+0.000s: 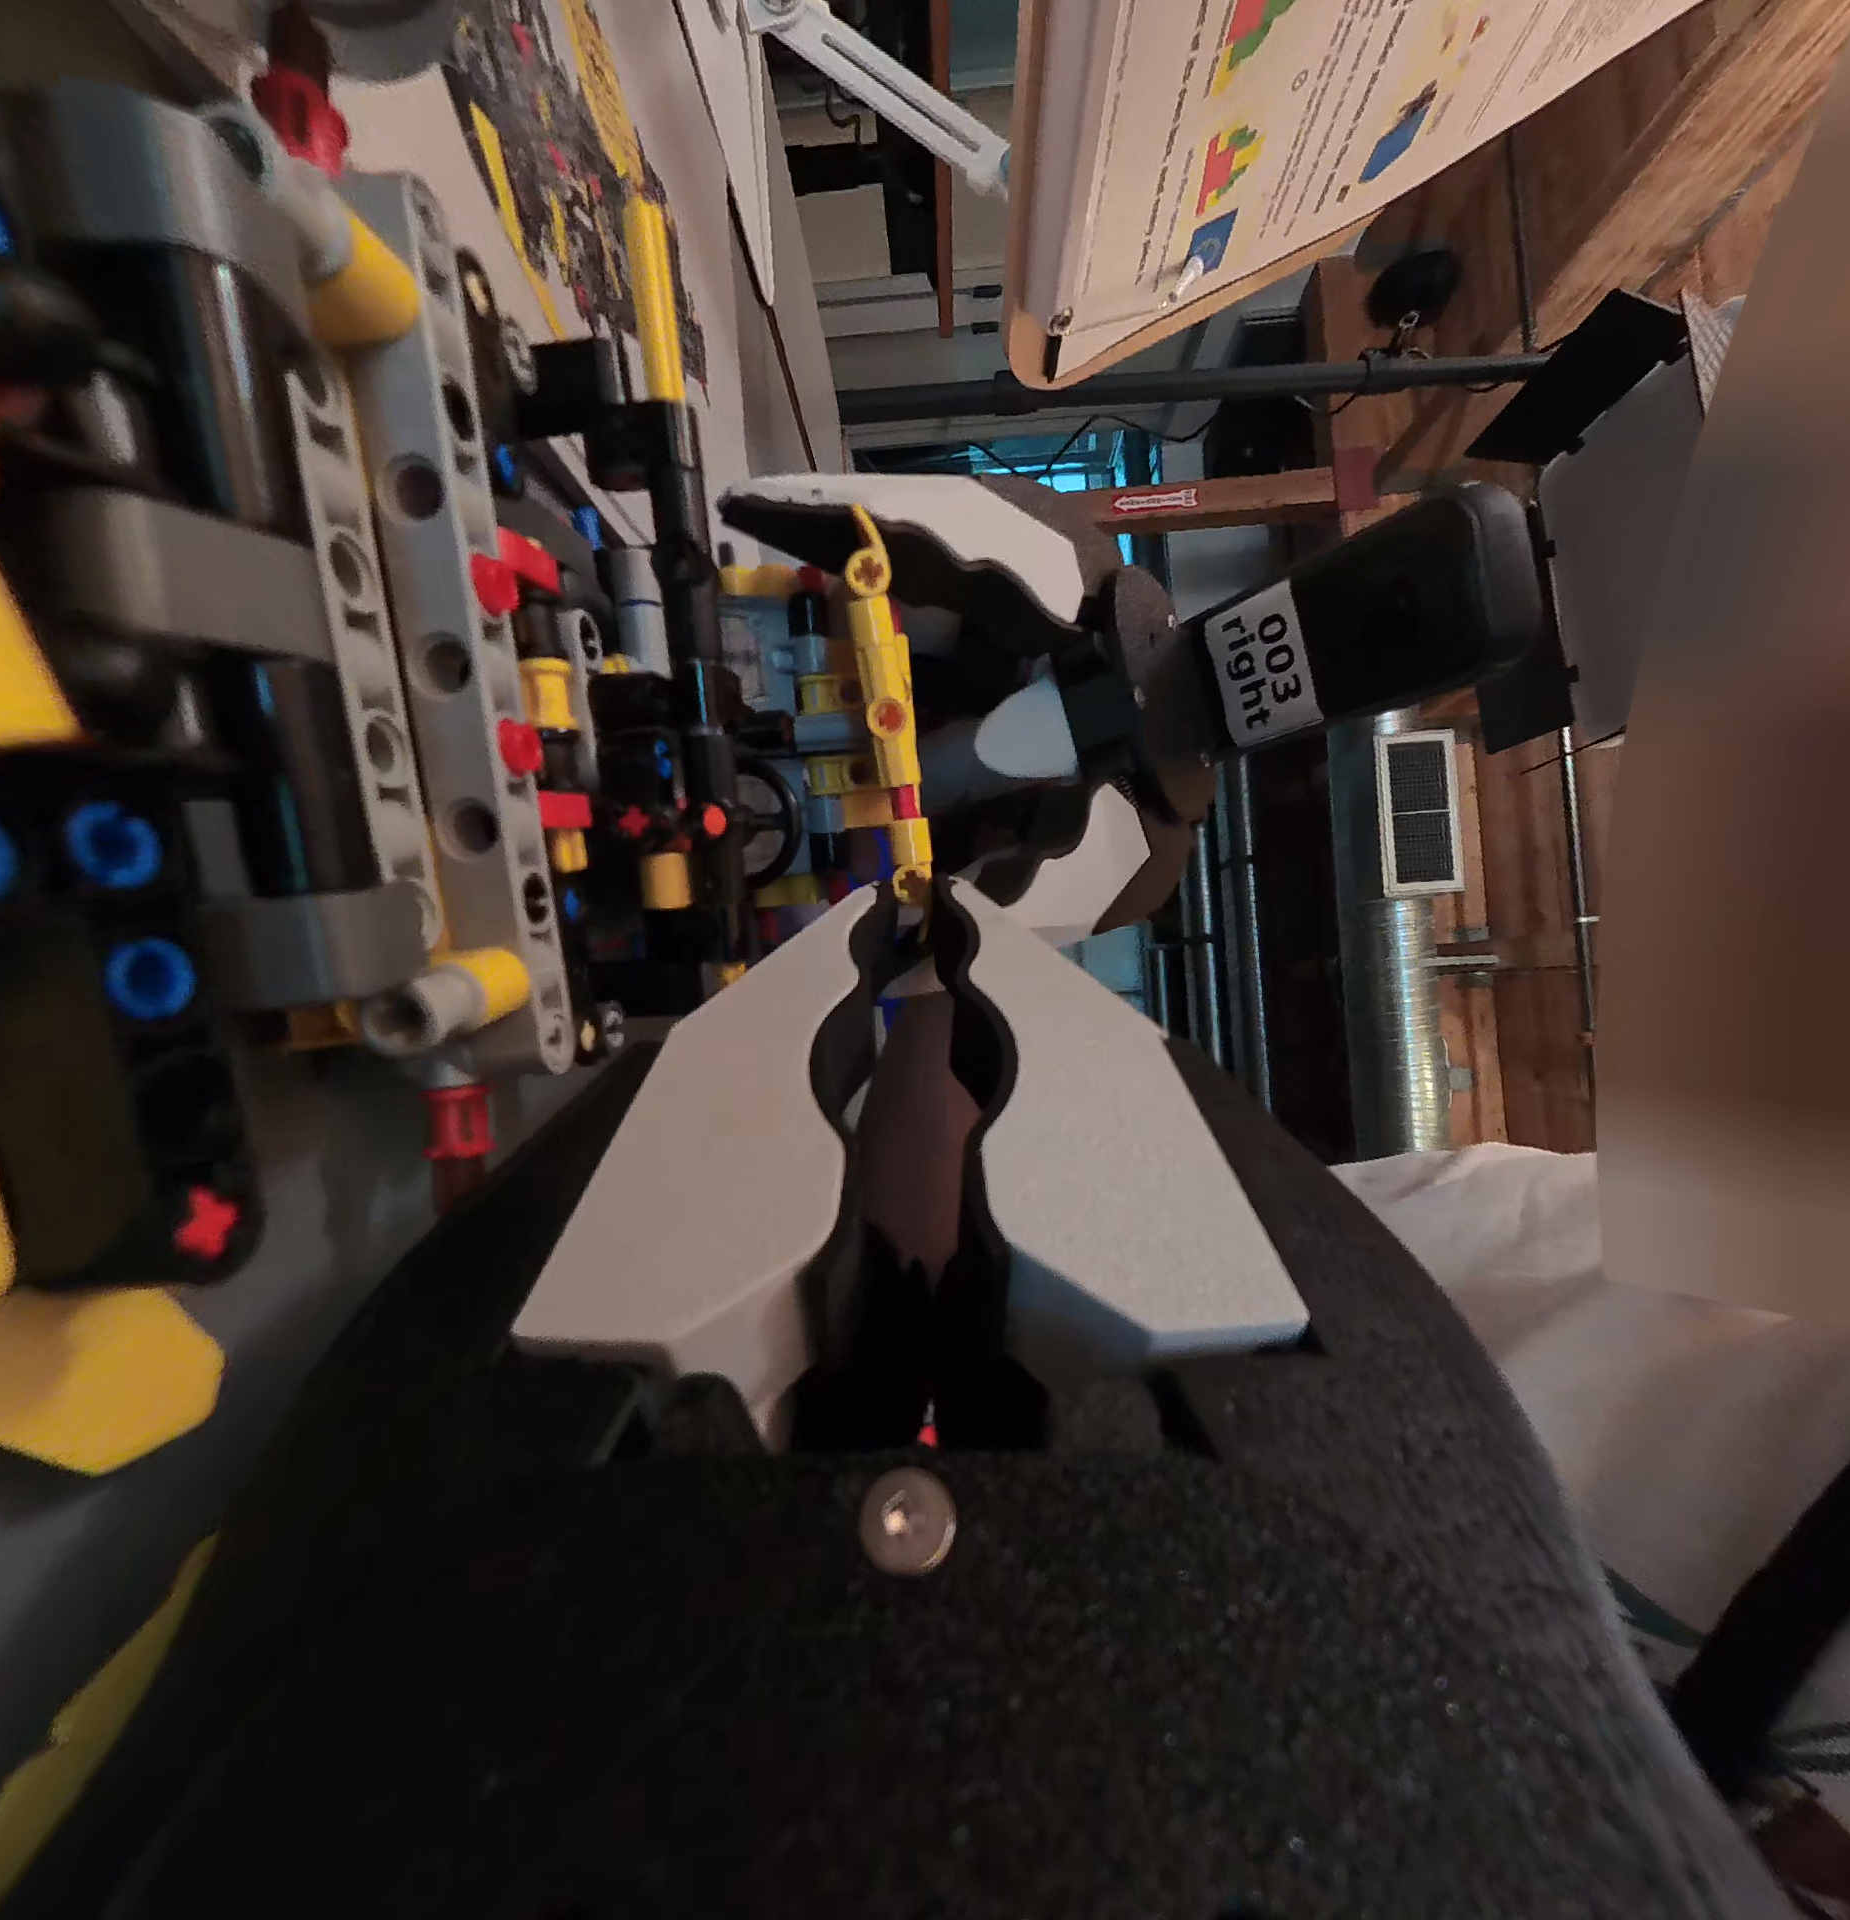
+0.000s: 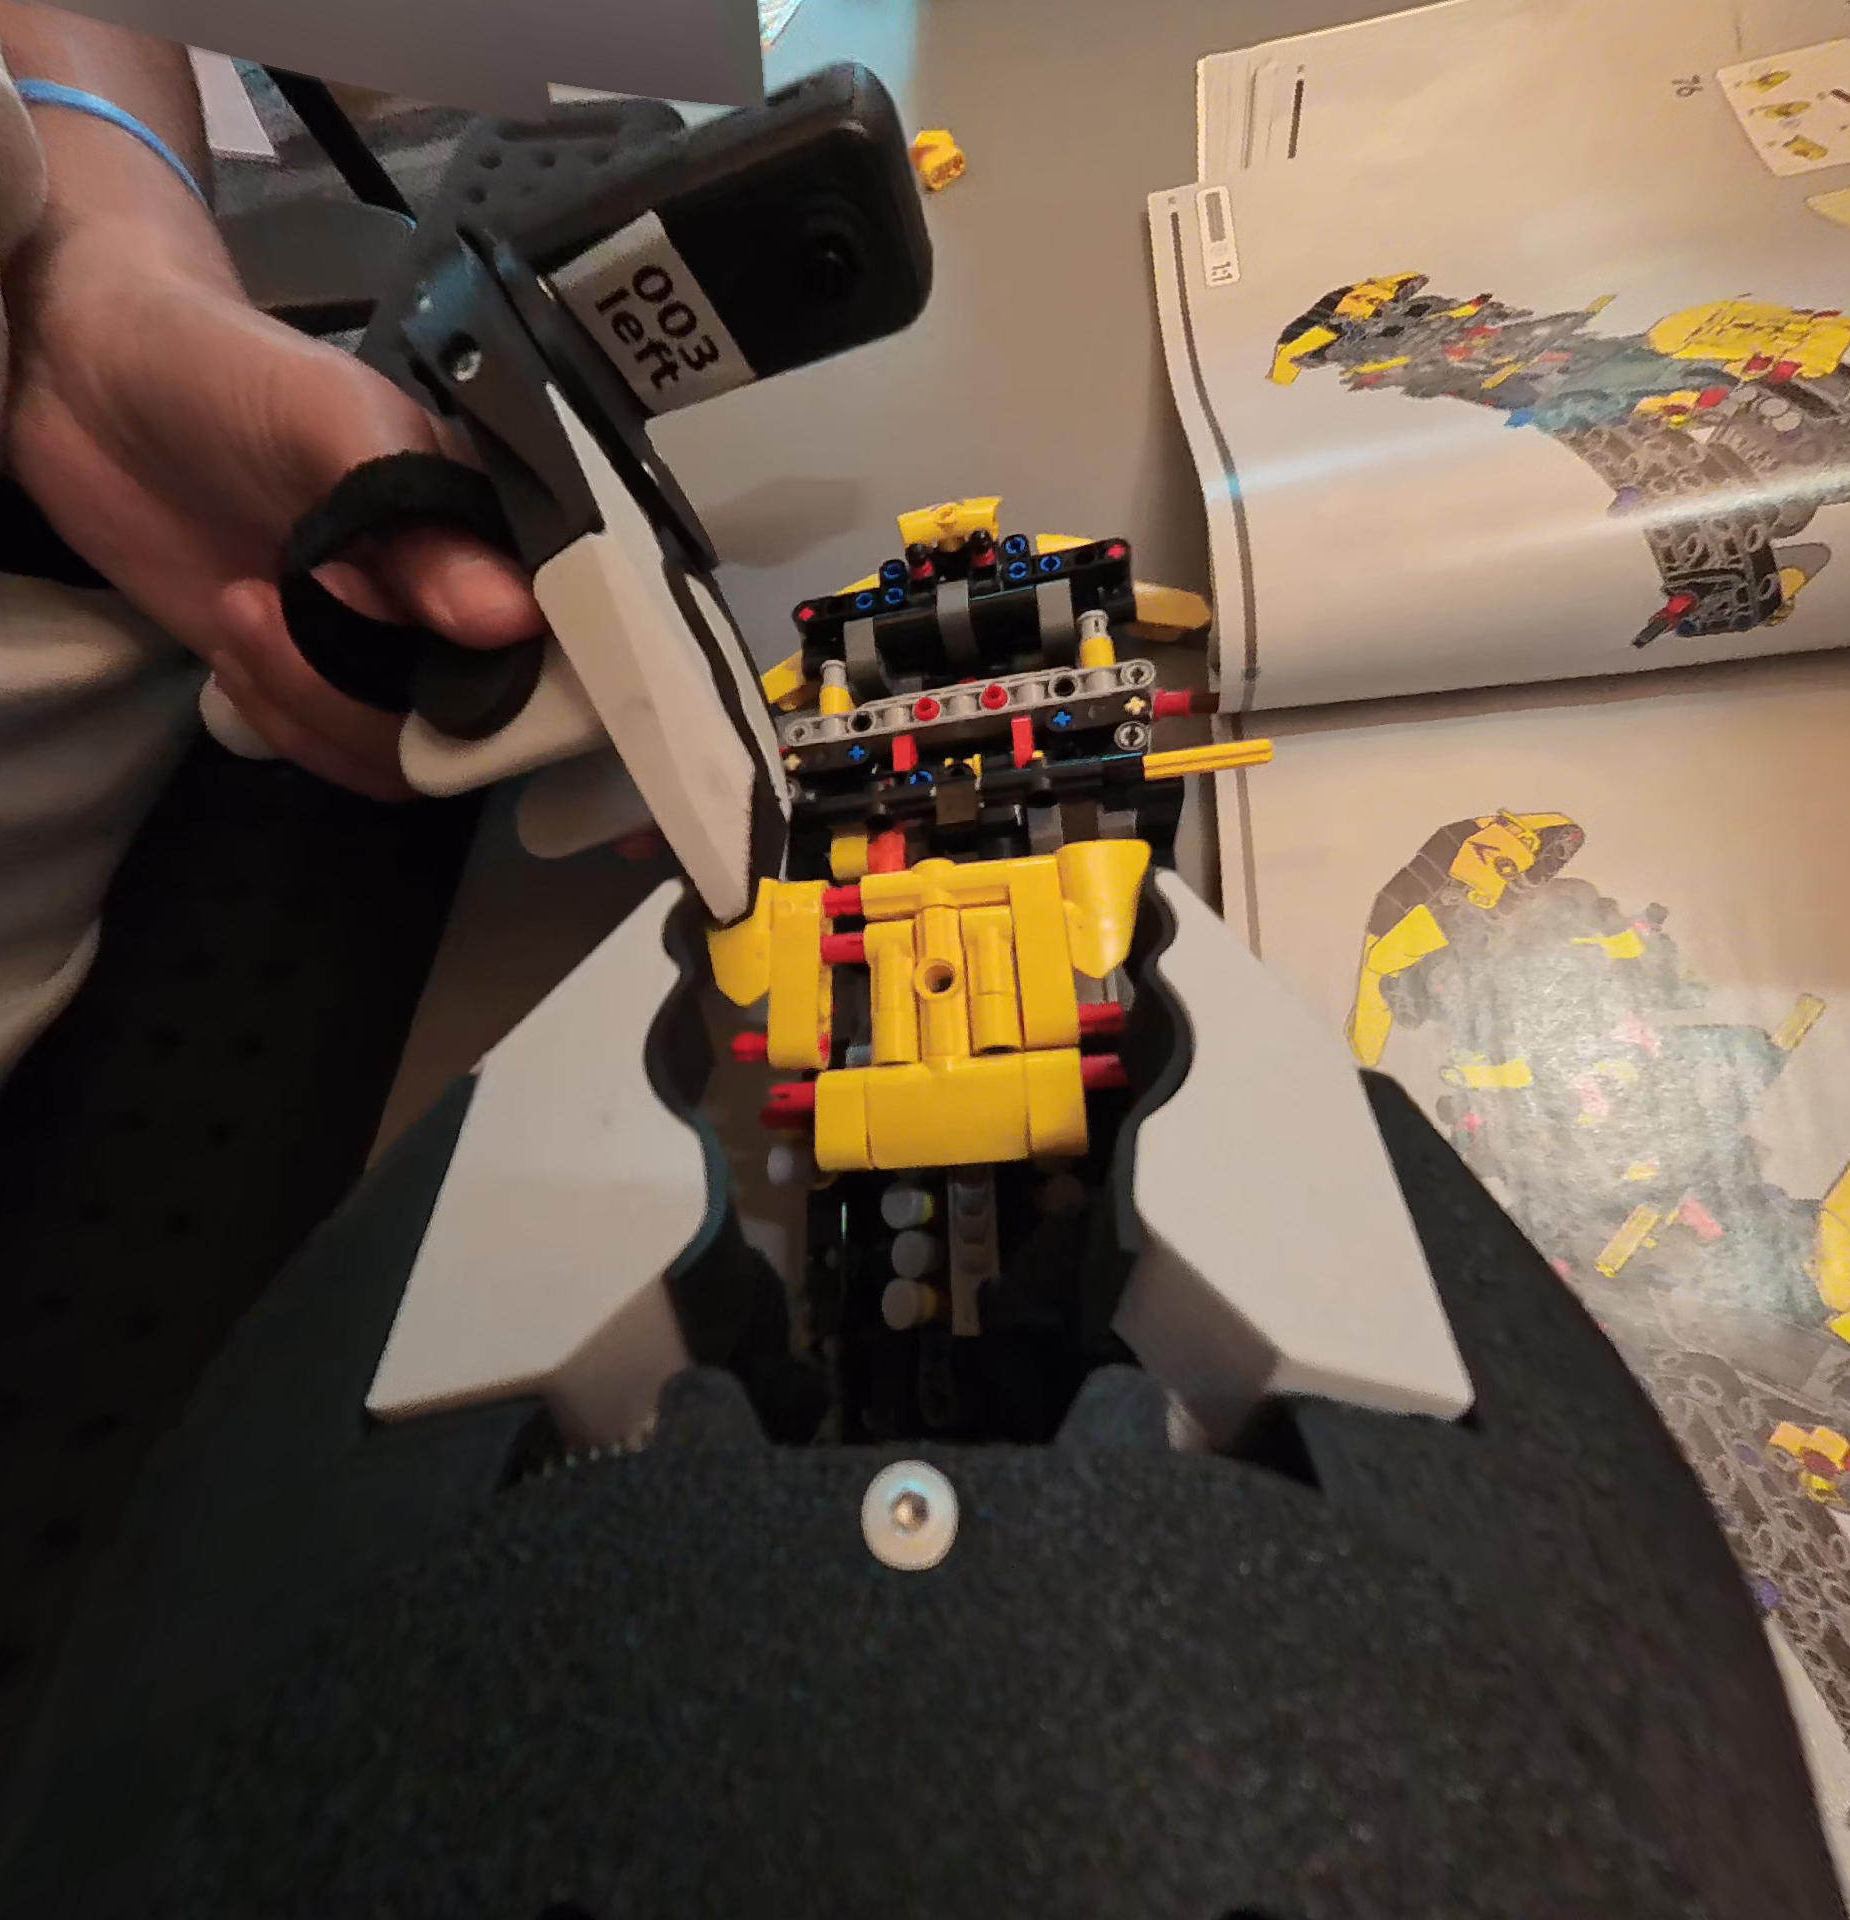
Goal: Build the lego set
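A black, grey and yellow lego model (image 2: 962,717) stands on the table, and its side fills the left of the left wrist view (image 1: 412,623). My right gripper (image 2: 921,925) is shut on the model's yellow end block (image 2: 952,1039), one finger on each side. It also shows in the left wrist view (image 1: 879,707). My left gripper (image 1: 916,904) is shut, its tips pinching a small yellow piece (image 1: 908,883) at the edge of that block. In the right wrist view the left gripper (image 2: 734,899) comes down from the upper left onto a yellow curved panel (image 2: 744,956).
An open instruction booklet (image 2: 1523,520) lies to the right of the model. A loose yellow piece (image 2: 936,158) lies on the table behind. A person's hand (image 2: 225,468) holds the left gripper. A clipboard with a printed sheet (image 1: 1264,156) shows beyond the model.
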